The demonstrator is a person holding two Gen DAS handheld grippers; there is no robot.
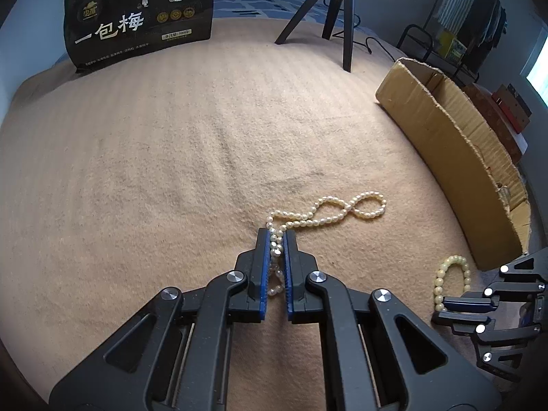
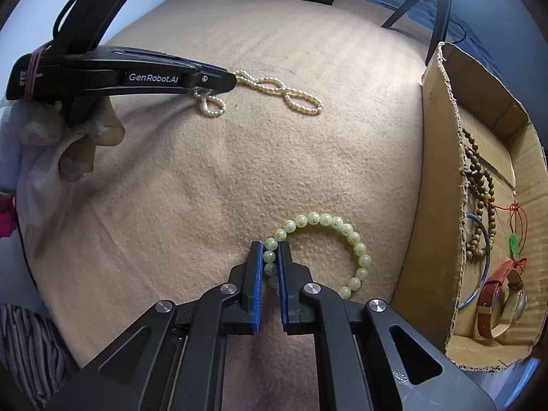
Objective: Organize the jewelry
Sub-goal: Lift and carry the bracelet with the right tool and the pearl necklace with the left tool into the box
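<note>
A pearl necklace (image 1: 335, 210) lies in loops on the tan blanket, and my left gripper (image 1: 276, 234) is shut on its near end, beads pinched between the blue pads. In the right wrist view the same necklace (image 2: 274, 90) trails right from the left gripper (image 2: 233, 80). A pale green bead bracelet (image 2: 342, 231) rests on the blanket nearer me. My right gripper (image 2: 271, 248) is shut on its left side, several beads caught between the pads. The left wrist view shows that bracelet (image 1: 452, 274) and the right gripper (image 1: 441, 304) at the lower right.
An open cardboard box (image 2: 435, 157) stands at the right, with a brown bead string (image 2: 476, 178), a red-strapped watch (image 2: 496, 301) and a blue bangle (image 2: 483, 267) inside. A black snack bag (image 1: 137, 13) and a tripod (image 1: 328, 10) stand at the blanket's far edge. A gloved hand (image 2: 68, 147) holds the left gripper.
</note>
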